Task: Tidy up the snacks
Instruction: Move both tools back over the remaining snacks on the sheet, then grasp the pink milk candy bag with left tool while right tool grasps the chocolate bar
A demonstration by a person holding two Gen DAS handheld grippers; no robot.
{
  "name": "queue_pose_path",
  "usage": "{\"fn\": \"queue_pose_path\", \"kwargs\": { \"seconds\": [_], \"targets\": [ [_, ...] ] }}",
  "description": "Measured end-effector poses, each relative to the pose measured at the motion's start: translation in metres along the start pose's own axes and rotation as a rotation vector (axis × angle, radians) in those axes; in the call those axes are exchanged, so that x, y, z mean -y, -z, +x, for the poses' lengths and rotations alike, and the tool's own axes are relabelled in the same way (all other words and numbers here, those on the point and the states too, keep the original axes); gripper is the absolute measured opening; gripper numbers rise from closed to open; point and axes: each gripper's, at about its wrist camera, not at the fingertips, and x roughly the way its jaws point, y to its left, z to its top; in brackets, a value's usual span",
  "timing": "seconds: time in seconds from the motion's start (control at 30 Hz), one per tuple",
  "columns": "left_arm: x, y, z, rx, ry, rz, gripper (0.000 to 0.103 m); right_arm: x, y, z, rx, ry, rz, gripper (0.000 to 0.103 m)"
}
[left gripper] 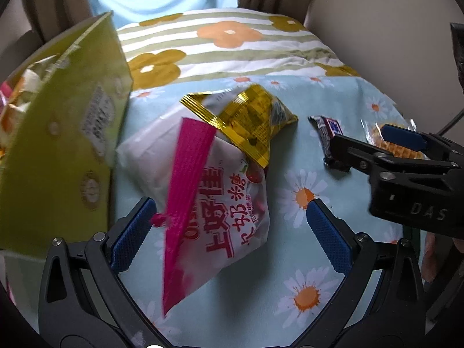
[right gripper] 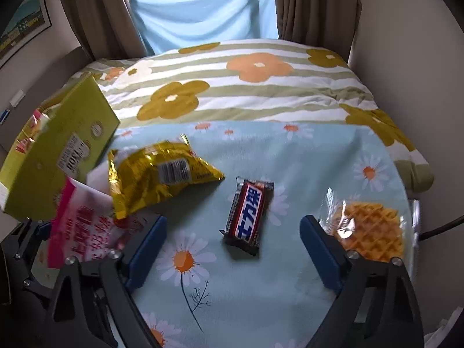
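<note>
Both tongs stand wide and hold nothing. Left tongs (left gripper: 229,235) straddle the pink-and-white candy bag (left gripper: 220,211), whose lower part lies between the blue pads, though I cannot tell if either pad touches it; this looks like a lining-up for a grasp. Right tongs (right gripper: 232,252) hover over the daisy-print cloth (right gripper: 261,304), with the chocolate bar (right gripper: 249,217) just ahead of the gap, probably the next pick on that side. Beside the right pad lies a wrapped waffle (right gripper: 371,229), apart from the bar. A gold snack bag (right gripper: 156,177) leans on the candy bag's far end, so lifting the candy bag may tip it. Left of both, the green box (right gripper: 61,150) stands open with snacks inside, seemingly the collecting place. Beyond lies a flowered, striped quilt (right gripper: 246,87).
</note>
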Motion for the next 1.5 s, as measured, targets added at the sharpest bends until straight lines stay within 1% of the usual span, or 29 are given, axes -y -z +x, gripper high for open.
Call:
{"fn": "queue_pose_path", "kwargs": {
  "seconds": [0.1,0.2,0.27,0.33,0.4,0.43,0.47,0.53,0.57,0.67,0.73,0.83,0.9,1.03,1.1,1.23,1.3,1.4,1.5],
  "targets": [
    [0.003,0.002,0.008,0.002,0.011,0.018,0.101,0.000,0.004,0.011,-0.011,0.013,0.011,0.089],
    [0.004,0.003,0.016,-0.003,0.029,0.029,0.091,0.000,0.006,0.019,-0.021,0.023,0.019,0.088],
    [0.004,0.004,0.021,-0.013,0.039,0.035,0.080,0.000,0.007,0.024,-0.022,0.029,0.024,0.088],
    [0.002,0.006,0.025,-0.026,0.043,0.042,0.074,0.000,0.006,0.027,-0.019,0.037,0.023,0.088],
    [0.001,0.006,0.028,-0.030,0.049,0.050,0.065,-0.002,0.005,0.030,-0.017,0.046,0.021,0.088],
    [0.001,0.006,0.029,-0.039,0.050,0.056,0.055,-0.002,0.004,0.032,-0.017,0.050,0.022,0.088],
    [0.000,0.006,0.031,-0.048,0.048,0.063,0.050,-0.003,0.004,0.034,-0.017,0.051,0.025,0.087],
    [0.000,0.006,0.030,-0.047,0.043,0.077,0.046,-0.003,0.002,0.036,-0.012,0.056,0.033,0.086],
    [0.000,0.007,0.030,-0.049,0.044,0.080,0.043,-0.004,0.002,0.037,-0.010,0.059,0.035,0.083],
    [0.000,0.006,0.028,-0.050,0.044,0.096,0.040,-0.003,-0.001,0.040,-0.003,0.070,0.038,0.076],
    [0.001,0.007,0.026,-0.050,0.040,0.106,0.039,-0.003,-0.002,0.042,-0.003,0.079,0.039,0.075],
    [0.002,0.008,0.024,-0.051,0.042,0.109,0.038,-0.002,-0.003,0.045,0.000,0.088,0.042,0.071],
    [0.001,0.009,0.023,-0.054,0.047,0.104,0.038,-0.003,-0.002,0.047,-0.001,0.097,0.041,0.064],
    [-0.002,0.011,0.021,-0.058,0.054,0.092,0.038,-0.003,0.000,0.051,-0.013,0.109,0.041,0.057],
    [-0.003,0.013,0.019,-0.058,0.054,0.088,0.038,-0.004,0.001,0.051,-0.008,0.115,0.035,0.050],
    [-0.001,0.017,0.016,-0.061,0.052,0.084,0.038,-0.003,0.002,0.051,0.000,0.125,0.032,0.042],
    [0.000,0.020,0.014,-0.060,0.049,0.083,0.038,-0.003,0.003,0.050,0.006,0.131,0.031,0.032],
    [0.002,0.021,0.013,-0.059,0.043,0.082,0.038,-0.001,0.004,0.049,0.019,0.126,0.026,0.028],
    [0.004,0.024,0.012,-0.056,0.038,0.080,0.038,0.000,0.007,0.047,0.029,0.120,0.024,0.027]
  ]
}}
